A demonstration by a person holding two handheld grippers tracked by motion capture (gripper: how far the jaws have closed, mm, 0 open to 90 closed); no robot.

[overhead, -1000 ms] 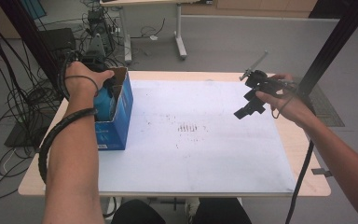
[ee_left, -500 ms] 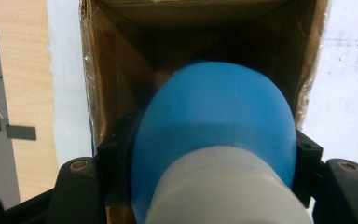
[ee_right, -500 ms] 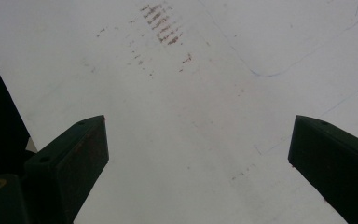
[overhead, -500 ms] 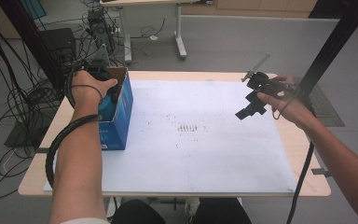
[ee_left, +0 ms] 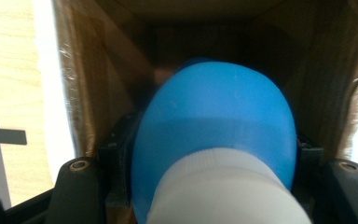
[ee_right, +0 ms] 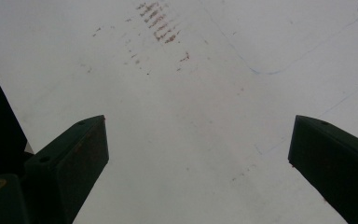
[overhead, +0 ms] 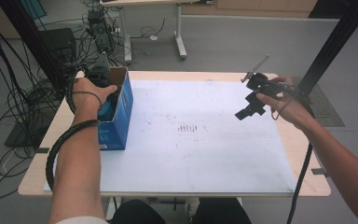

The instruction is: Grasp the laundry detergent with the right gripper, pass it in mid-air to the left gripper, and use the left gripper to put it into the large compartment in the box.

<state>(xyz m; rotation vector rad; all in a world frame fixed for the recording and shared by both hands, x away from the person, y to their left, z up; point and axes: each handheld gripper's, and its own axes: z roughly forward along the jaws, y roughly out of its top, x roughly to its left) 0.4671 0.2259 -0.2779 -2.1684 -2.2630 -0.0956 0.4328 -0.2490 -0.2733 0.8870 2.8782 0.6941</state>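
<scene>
A blue cardboard box [overhead: 121, 116] stands open-topped at the table's left edge. My left gripper [ee_left: 209, 154] reaches down into it, shut on a blue bottle [ee_left: 214, 112] with a white cap [ee_left: 223, 191]; black jaws press on both its sides. Brown box walls [ee_left: 102, 70] surround the bottle. From above, the left hand [overhead: 89, 93] covers the box opening and a bit of the blue bottle [overhead: 106, 110] shows beneath it. My right gripper [overhead: 249, 109] hovers over the table's right side, open, with only the white sheet [ee_right: 191, 93] between its jaws.
A white sheet [overhead: 205, 140] covers most of the wooden table [overhead: 307, 154], with dark smudges [overhead: 189, 127] near its middle. Black frame posts [overhead: 335, 42] rise at both far corners. Cables [overhead: 9, 107] crowd the floor at left, and another table's legs [overhead: 179, 32] stand behind.
The left hand has sunk lower into the blue box with the bottle. The right hand has stayed put.
</scene>
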